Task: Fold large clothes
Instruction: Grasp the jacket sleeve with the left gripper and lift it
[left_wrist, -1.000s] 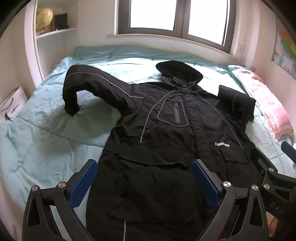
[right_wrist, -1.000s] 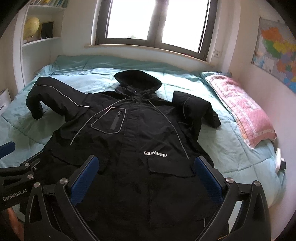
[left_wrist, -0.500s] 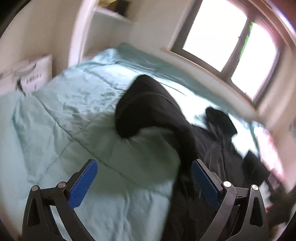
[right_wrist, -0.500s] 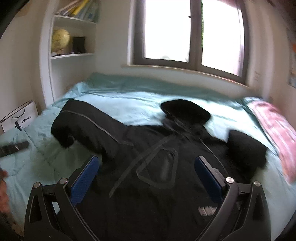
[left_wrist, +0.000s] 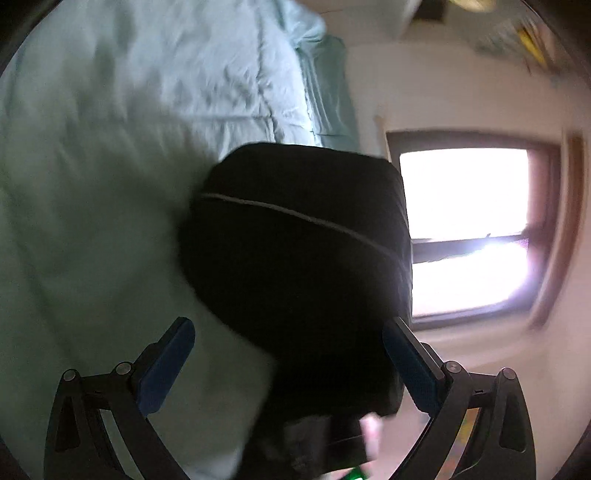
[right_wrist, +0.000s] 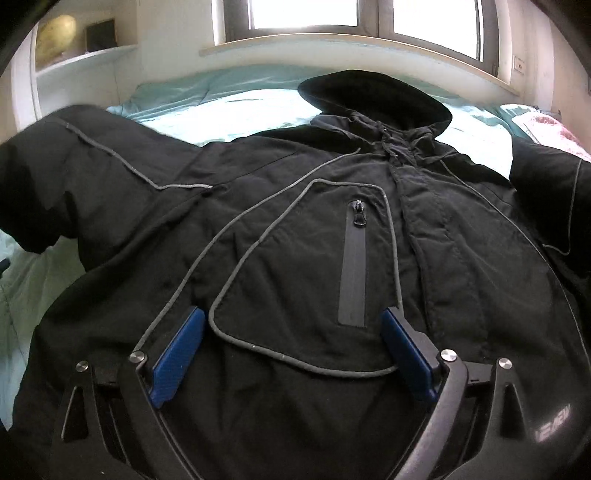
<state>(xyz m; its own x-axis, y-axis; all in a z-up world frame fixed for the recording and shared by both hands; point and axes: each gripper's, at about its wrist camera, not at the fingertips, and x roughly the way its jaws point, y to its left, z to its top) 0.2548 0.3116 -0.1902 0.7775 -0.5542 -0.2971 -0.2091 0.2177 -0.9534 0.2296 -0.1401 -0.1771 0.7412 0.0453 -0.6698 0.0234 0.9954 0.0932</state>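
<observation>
Jacket (right_wrist: 295, 236) lies flat on the bed (right_wrist: 229, 103); right gripper (right_wrist: 291, 345) hangs just over its chest pocket, jaws wide, closing, pinching nothing. Left gripper (left_wrist: 288, 363), open, empty, faces the sleeve (left_wrist: 299, 251).

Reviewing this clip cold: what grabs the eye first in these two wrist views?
A big black hooded jacket spread front-up on the pale green bedding, filling the right wrist view; the right gripper, jaws closing with nothing pinched yet, hangs over its zipped chest pocket. In the tilted, blurred left view, the open left gripper faces a dark sleeve end by the bright window.
</observation>
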